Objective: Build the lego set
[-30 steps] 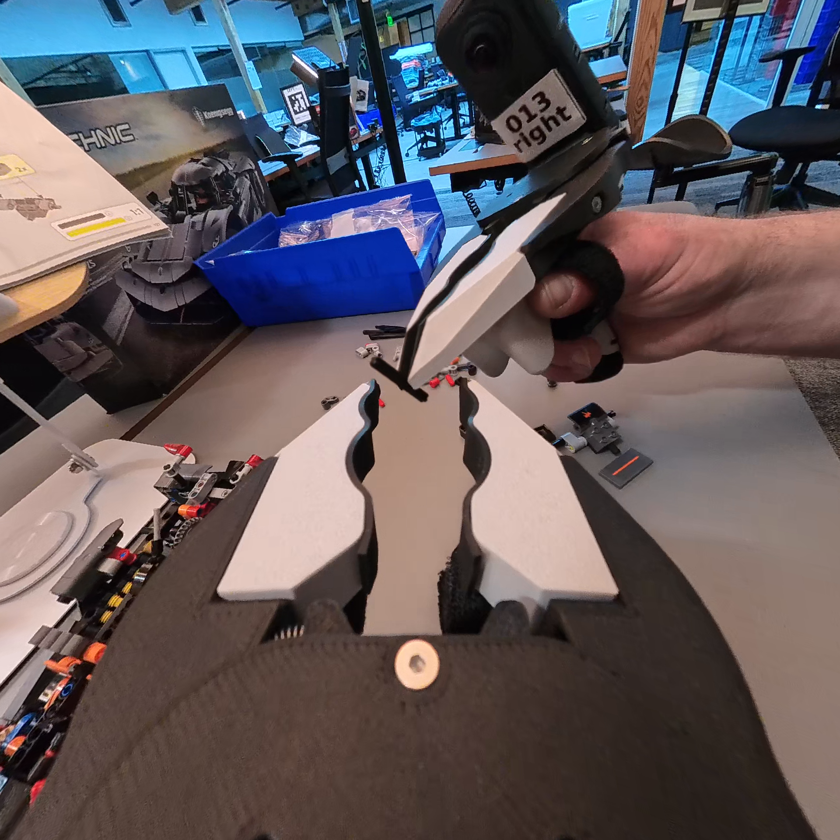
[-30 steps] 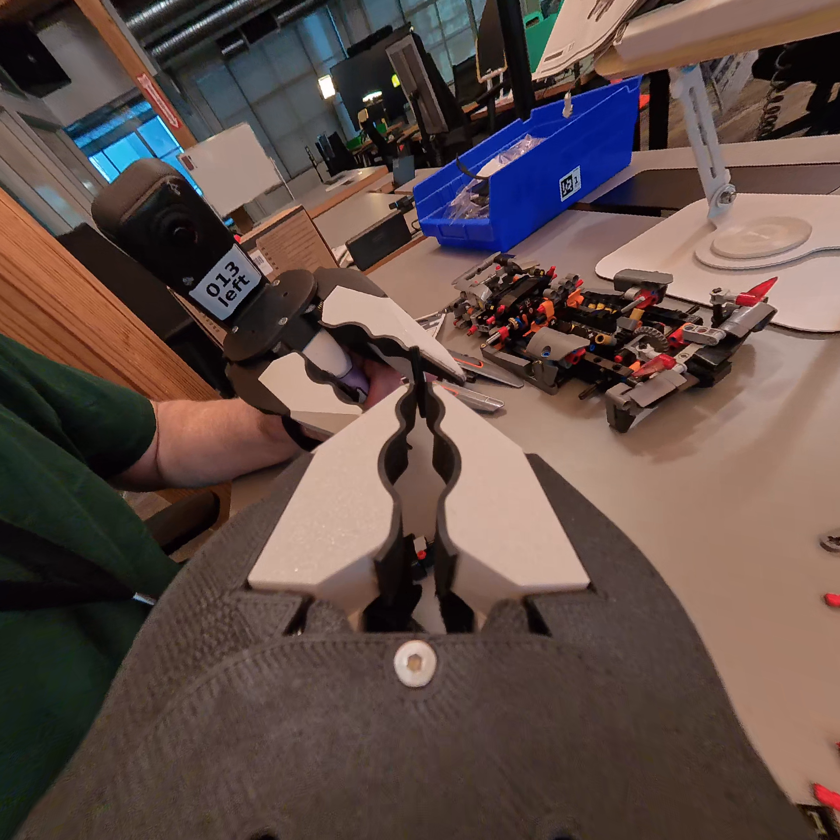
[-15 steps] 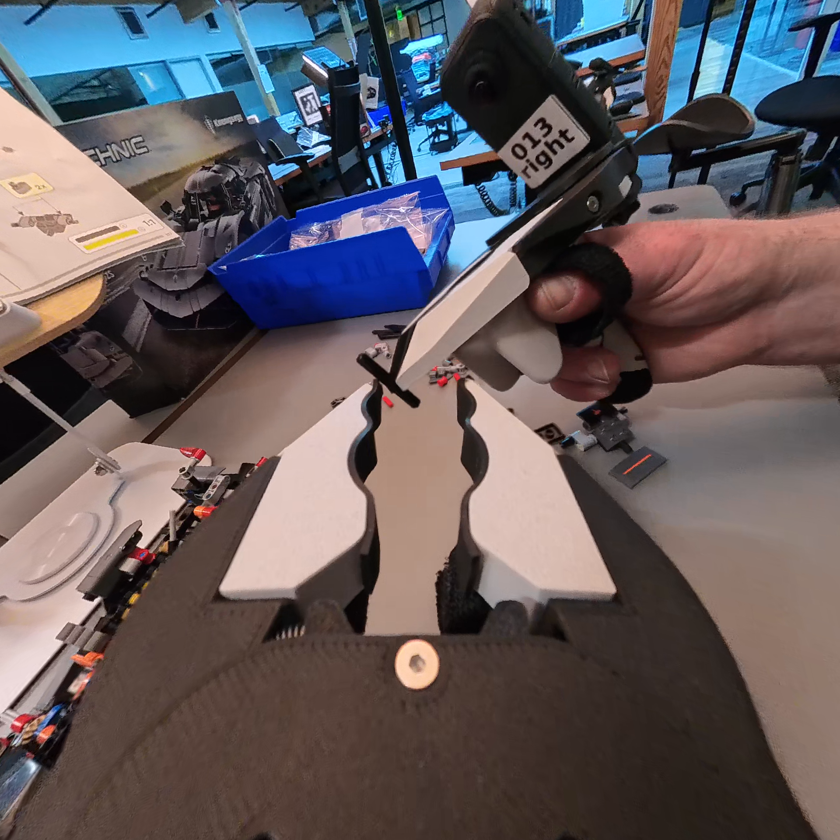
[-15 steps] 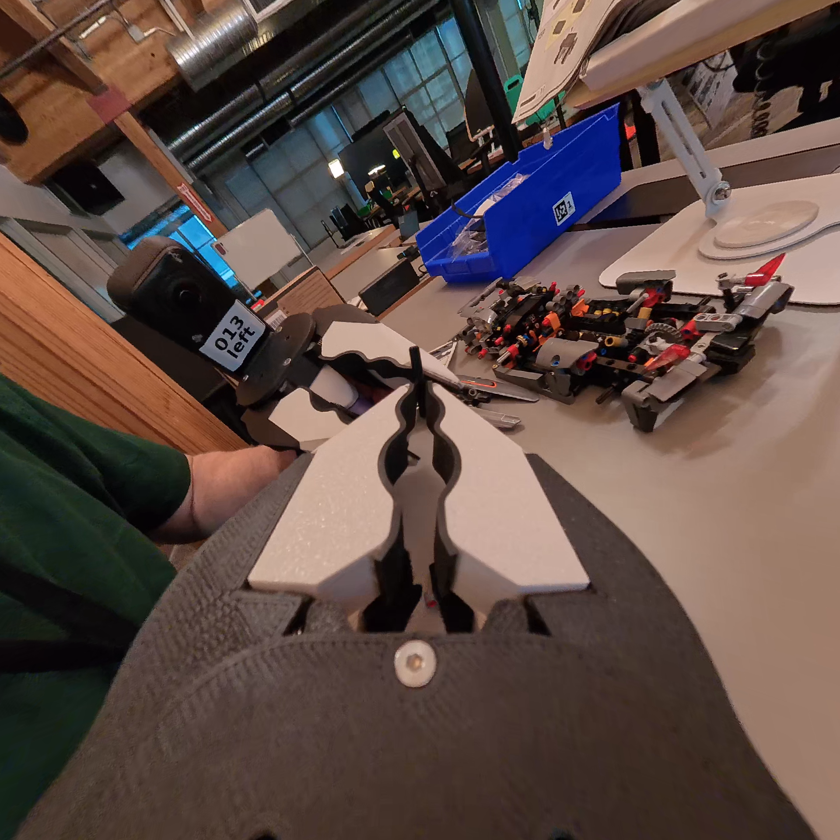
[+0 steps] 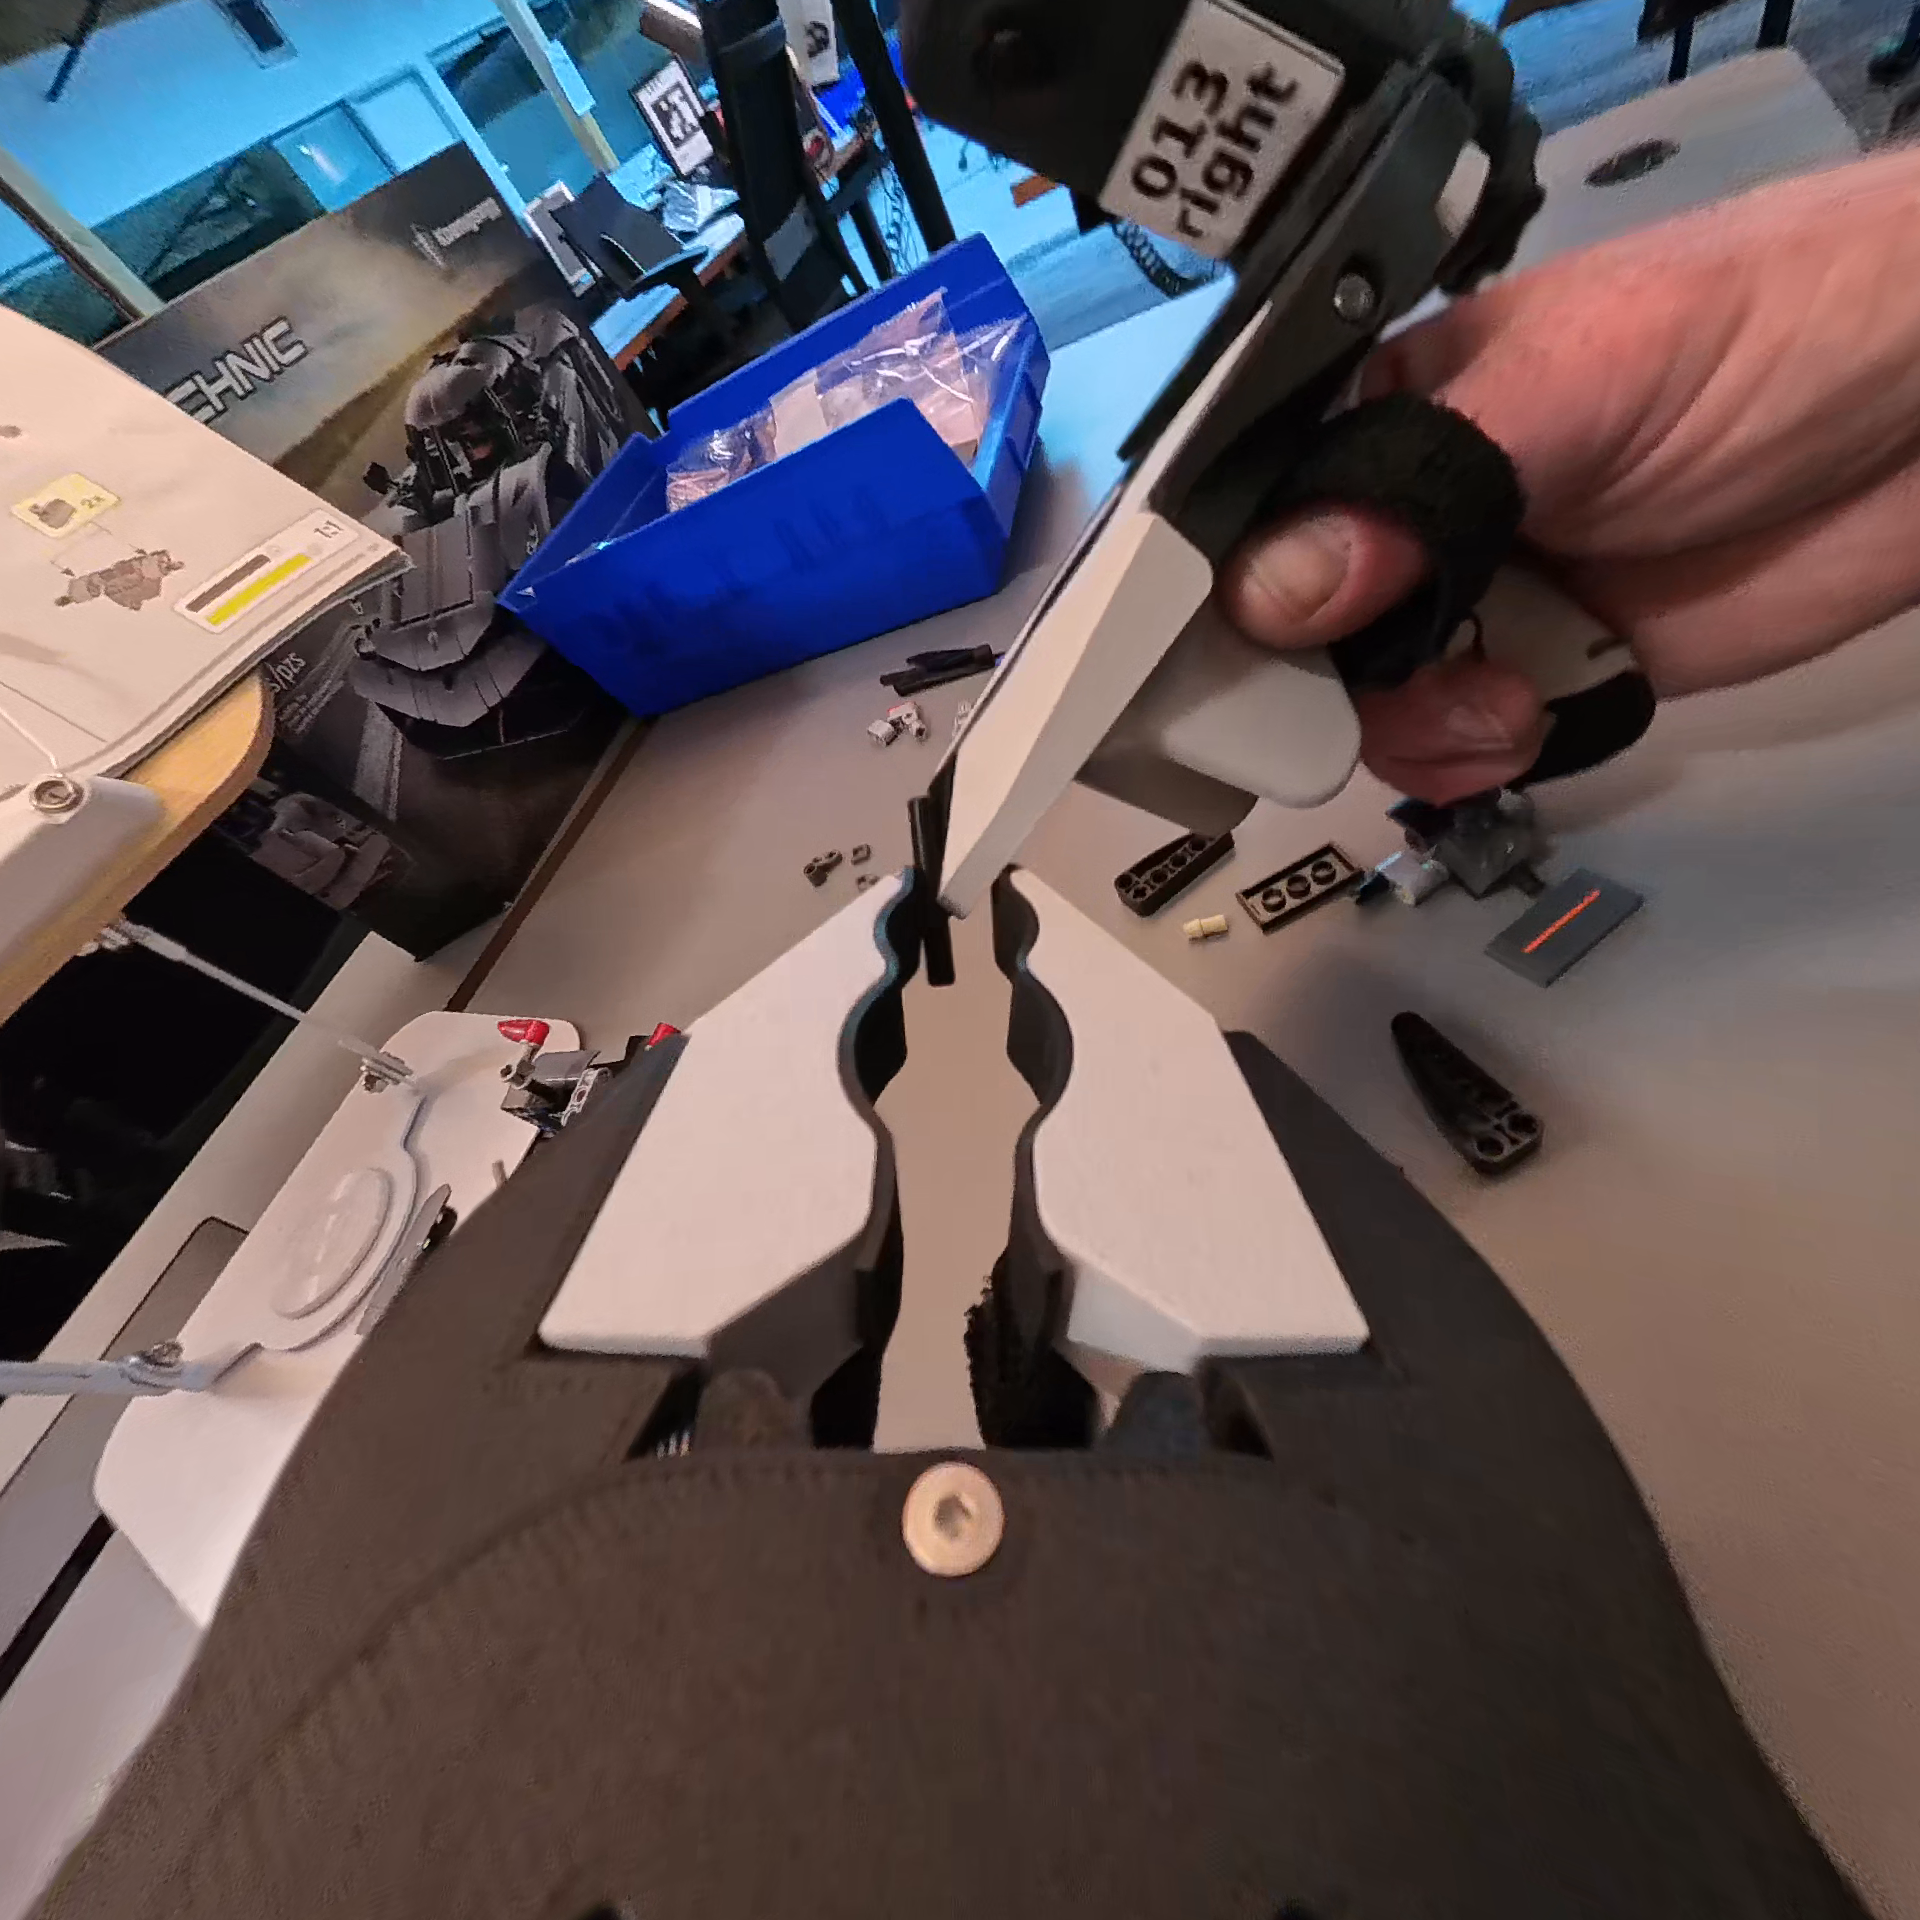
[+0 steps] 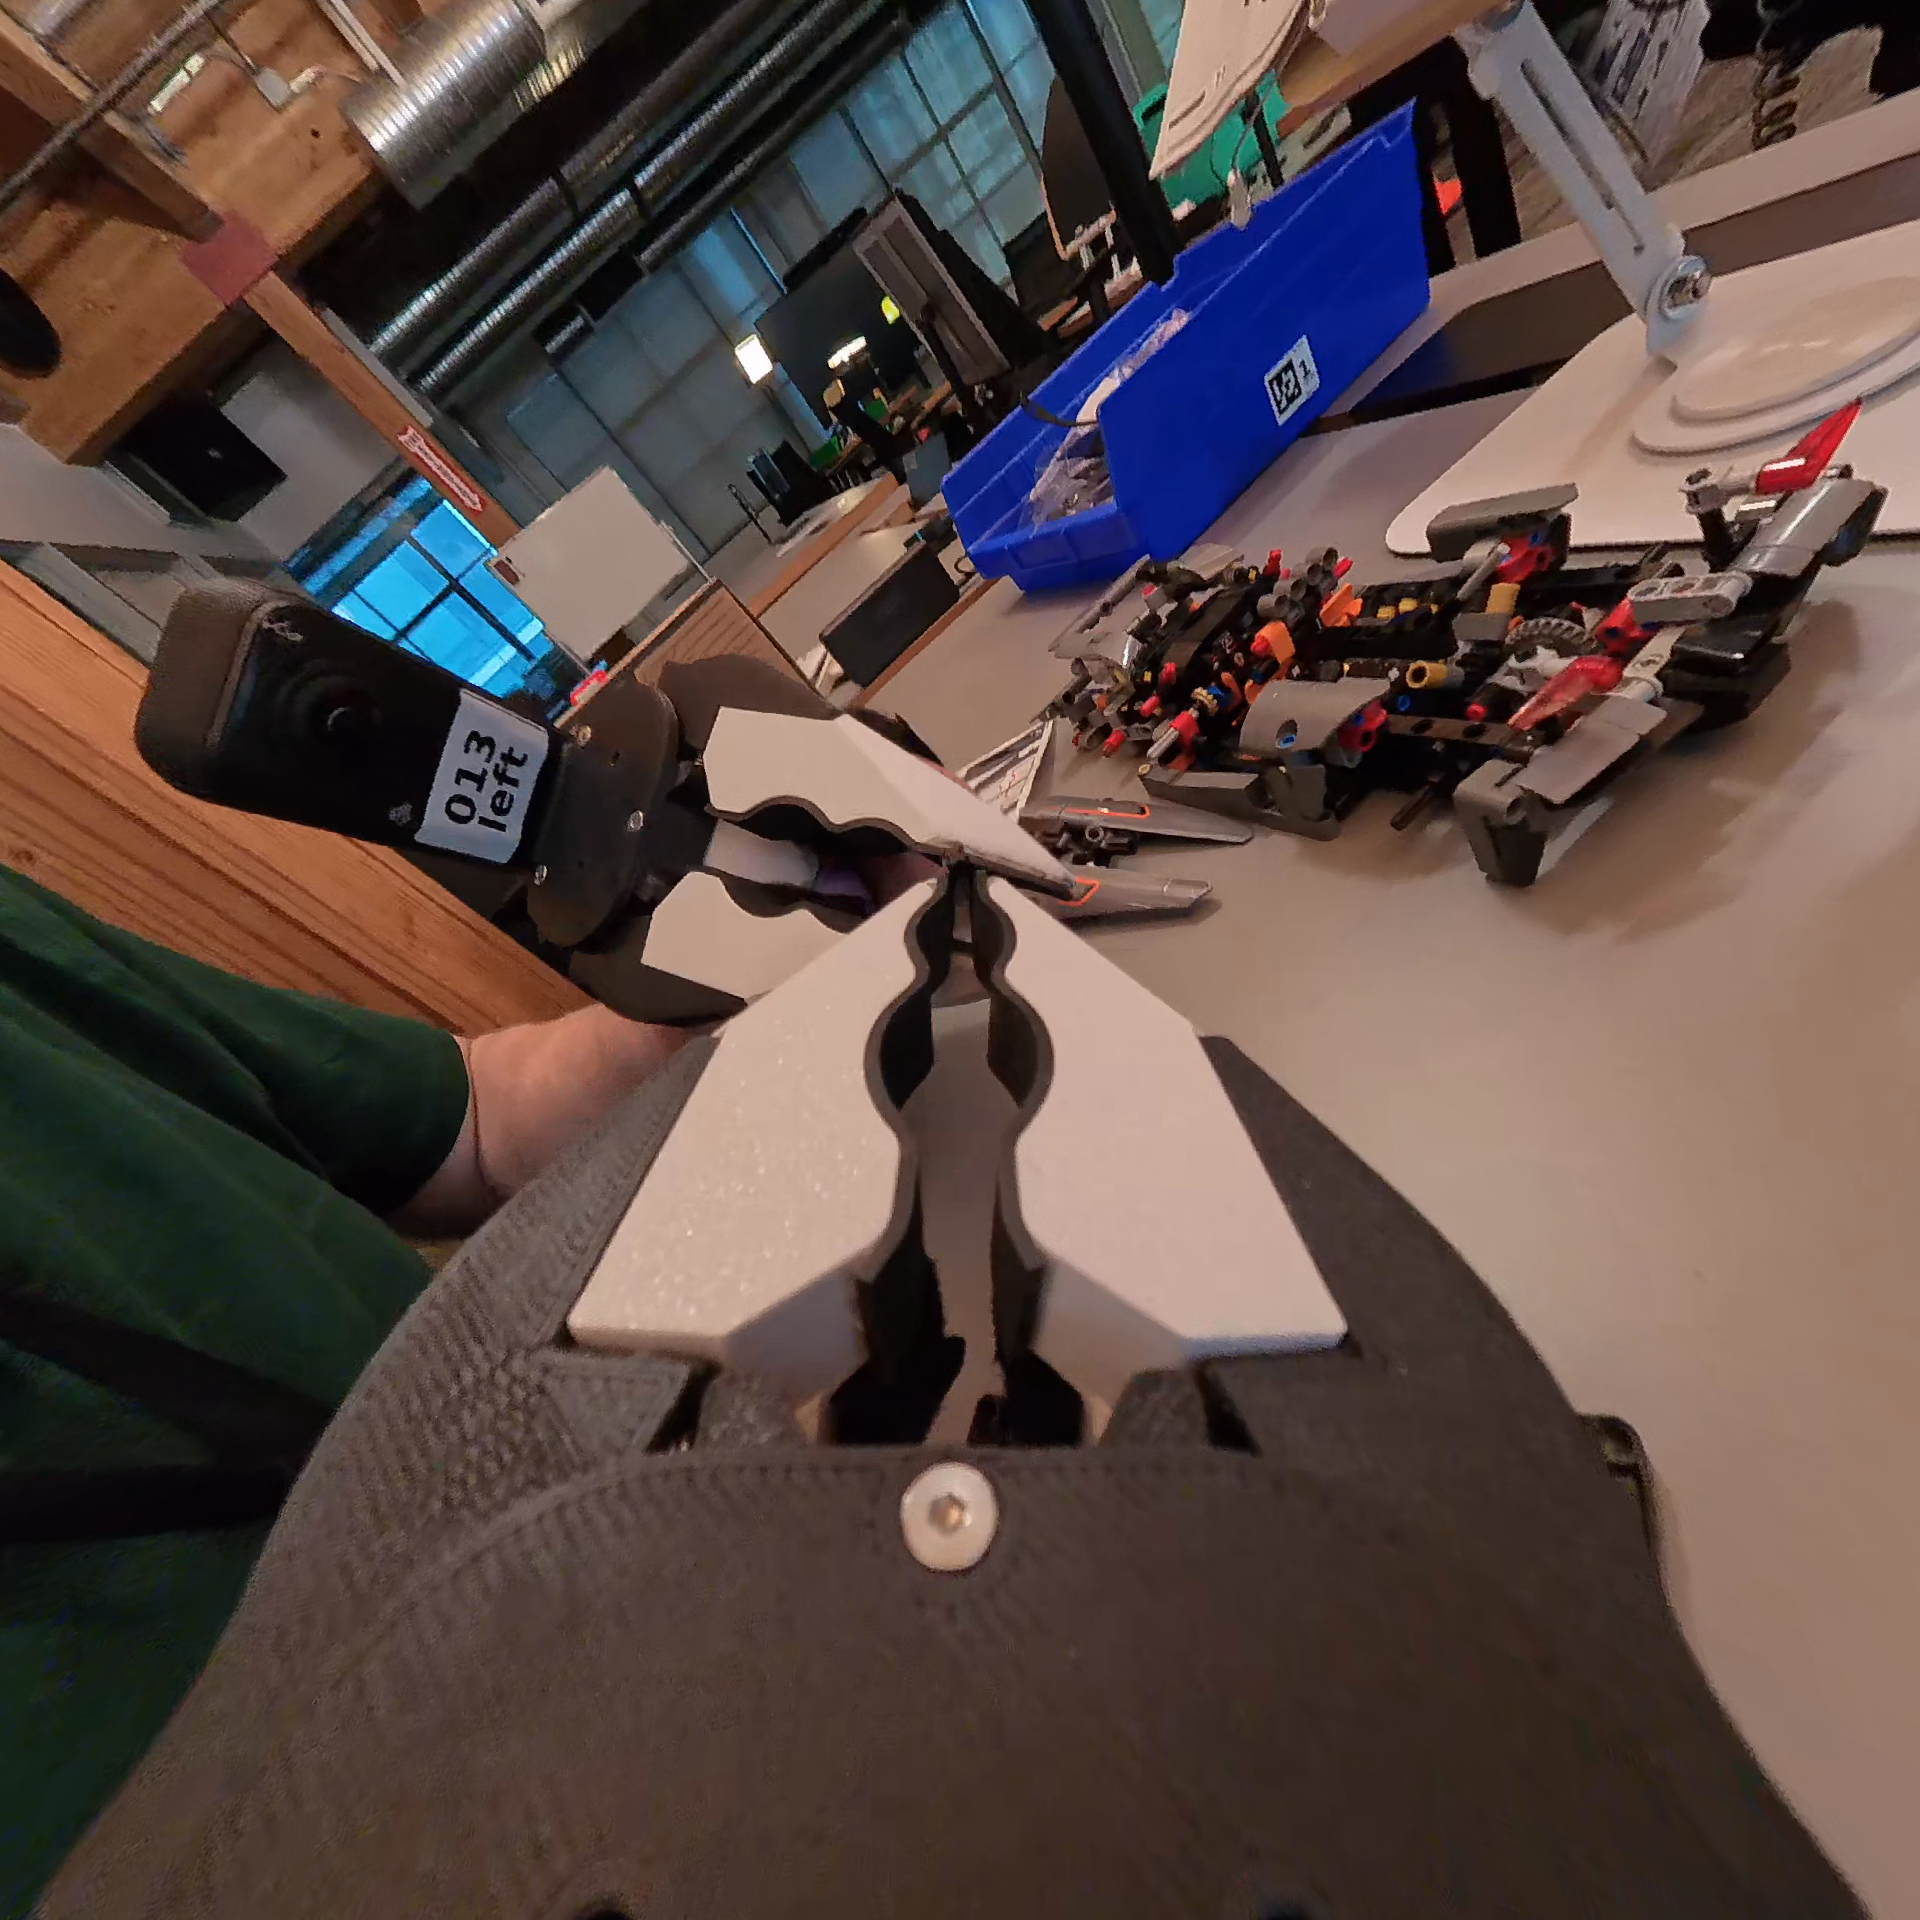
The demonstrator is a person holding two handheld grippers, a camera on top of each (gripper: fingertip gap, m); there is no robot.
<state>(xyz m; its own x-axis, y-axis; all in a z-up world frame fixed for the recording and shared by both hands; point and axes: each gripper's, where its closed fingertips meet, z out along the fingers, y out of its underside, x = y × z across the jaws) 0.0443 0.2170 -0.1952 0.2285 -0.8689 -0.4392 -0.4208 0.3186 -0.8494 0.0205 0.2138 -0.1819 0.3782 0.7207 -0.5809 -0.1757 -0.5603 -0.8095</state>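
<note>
The right gripper pinches a thin black rod at its very tip, its fingers pressed close on it. The rod hangs upright in the mouth of the left gripper, whose fingers stand spread, a clear gap between them, holding nothing; whether the rod touches the left-hand finger I cannot tell. A hand grips the right tool. The half-built car sits on the grey table, well beyond the rod. Past the car stands a blue bin. Loose black parts lie on the table just beyond the rod.
</note>
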